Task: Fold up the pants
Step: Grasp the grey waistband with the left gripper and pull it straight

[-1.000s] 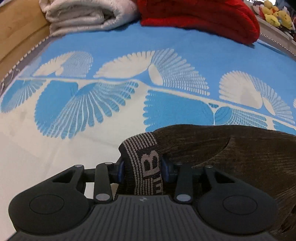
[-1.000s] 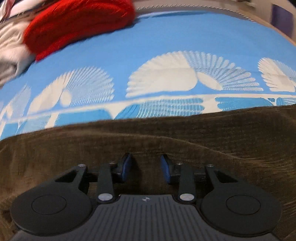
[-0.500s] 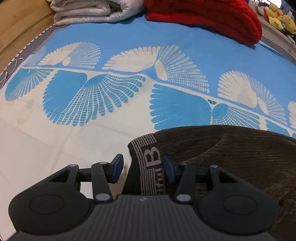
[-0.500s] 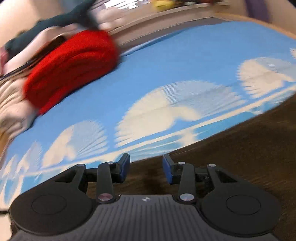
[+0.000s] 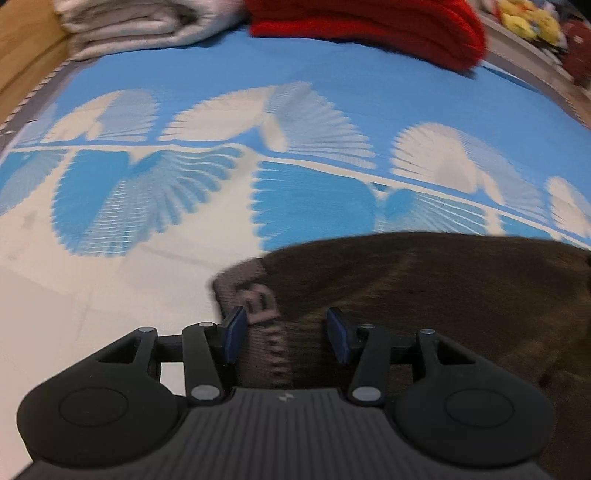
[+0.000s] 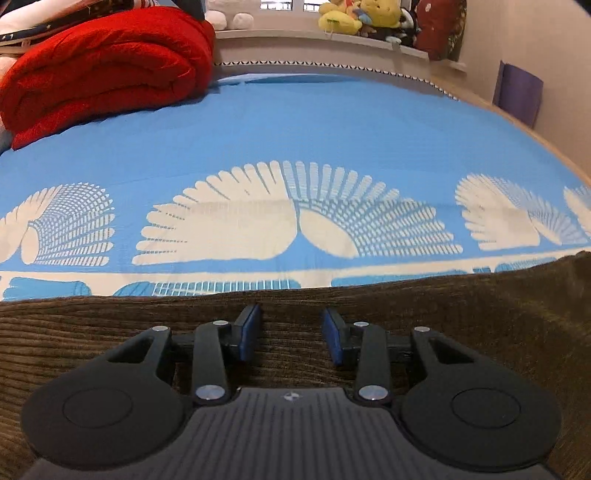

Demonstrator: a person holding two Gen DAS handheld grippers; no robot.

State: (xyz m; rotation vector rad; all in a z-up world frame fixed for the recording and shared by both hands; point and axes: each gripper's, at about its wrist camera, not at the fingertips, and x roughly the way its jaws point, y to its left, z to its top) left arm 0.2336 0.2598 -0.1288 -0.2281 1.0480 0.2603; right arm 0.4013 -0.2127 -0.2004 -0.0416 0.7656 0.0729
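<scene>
Brown corduroy pants (image 5: pixel 424 295) lie on a blue and white patterned bed sheet (image 5: pixel 295 92). Their striped lettered waistband (image 5: pixel 258 299) points toward my left gripper (image 5: pixel 284 332), which is open with the band lying between its blue pads, untouched. In the right wrist view the pants (image 6: pixel 480 314) stretch across the lower frame. My right gripper (image 6: pixel 291 332) is open and empty just above the corduroy, near its far edge.
A folded red blanket (image 5: pixel 369 26) and a folded grey-white blanket (image 5: pixel 140 26) lie at the far side of the bed. The red blanket (image 6: pixel 103 70) shows again in the right wrist view. Plush toys (image 6: pixel 362 18) sit on a ledge behind. A wooden bed edge (image 5: pixel 22 55) is at the left.
My left gripper has opened and let go of the waistband, which now lies flat on the bed. My right gripper stayed open and swung back to face the far side of the bed.
</scene>
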